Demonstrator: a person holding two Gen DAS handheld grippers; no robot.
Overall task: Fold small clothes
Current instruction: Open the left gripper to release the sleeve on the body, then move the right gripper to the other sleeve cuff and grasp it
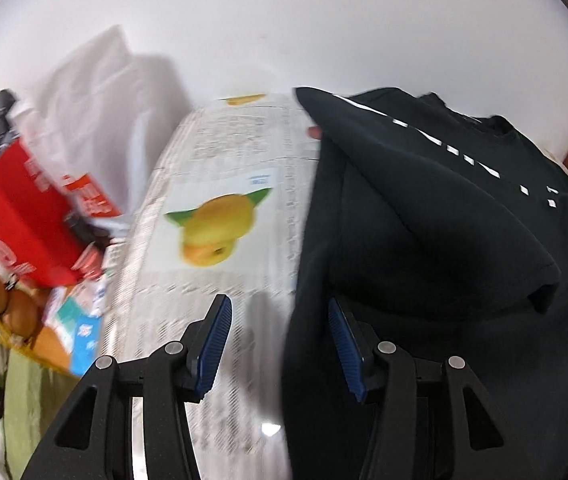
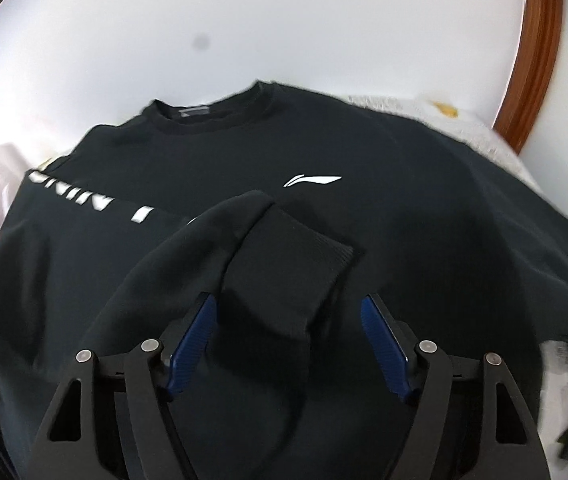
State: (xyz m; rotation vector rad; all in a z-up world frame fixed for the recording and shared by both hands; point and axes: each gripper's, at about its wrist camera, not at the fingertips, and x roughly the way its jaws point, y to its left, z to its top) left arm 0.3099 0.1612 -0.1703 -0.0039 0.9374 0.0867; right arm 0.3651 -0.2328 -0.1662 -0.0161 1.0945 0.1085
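A black sweatshirt [image 2: 364, 216] with a white logo [image 2: 311, 180] lies spread out, collar at the far side. One sleeve with white letters is folded across its front; the ribbed cuff [image 2: 300, 256] lies between my right gripper's [image 2: 288, 312] open, empty fingers. In the left wrist view the sweatshirt [image 1: 444, 240] fills the right half, with the lettered sleeve [image 1: 436, 184] folded over it. My left gripper [image 1: 279, 312] is open and empty over the sweatshirt's left edge and the newspaper.
A newspaper [image 1: 219, 208] with a yellow fruit picture lies under and left of the sweatshirt. A red box [image 1: 19, 216], white plastic bag [image 1: 95, 112] and clutter sit at the left. A white wall is behind, with a brown wooden frame [image 2: 532, 52] at right.
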